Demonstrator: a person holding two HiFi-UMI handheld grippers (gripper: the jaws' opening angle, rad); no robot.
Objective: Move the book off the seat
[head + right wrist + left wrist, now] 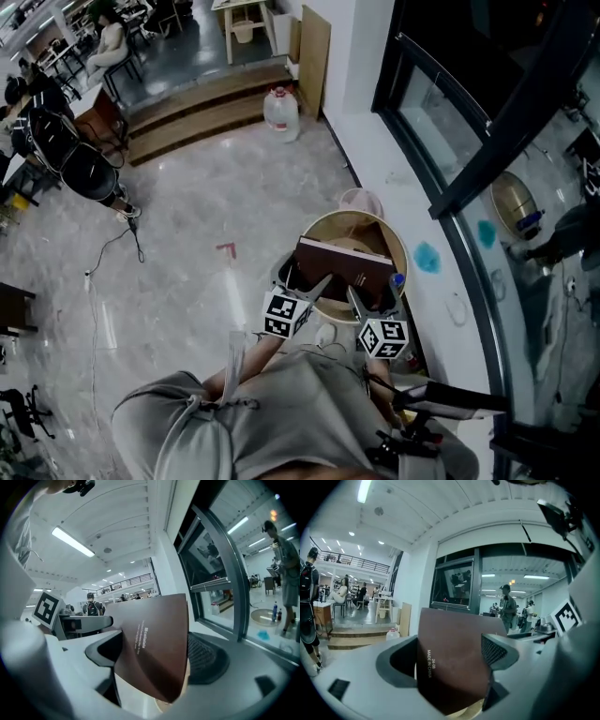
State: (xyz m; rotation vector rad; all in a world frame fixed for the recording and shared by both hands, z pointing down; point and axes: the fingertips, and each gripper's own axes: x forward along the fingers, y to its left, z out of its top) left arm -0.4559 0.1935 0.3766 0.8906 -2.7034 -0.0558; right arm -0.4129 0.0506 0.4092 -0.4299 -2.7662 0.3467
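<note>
A dark brown book (343, 266) hangs tilted over the round tan seat (354, 222) of a stool by the wall. My left gripper (314, 284) is shut on the book's left end, and my right gripper (359, 300) is shut on its near right part. In the left gripper view the book (454, 667) fills the gap between the jaws of the left gripper (450, 658), with small white print along its cover. In the right gripper view the book (157, 639) stands between the jaws of the right gripper (154, 660). A sliver of tan seat (474, 711) shows under the book.
A dark-framed glass wall (441, 159) runs along the right, right behind the stool. A water jug (281, 112) stands by wooden steps (202, 108). A black chair (84, 169) and a floor cable (112, 258) are at the left. People stand in the background.
</note>
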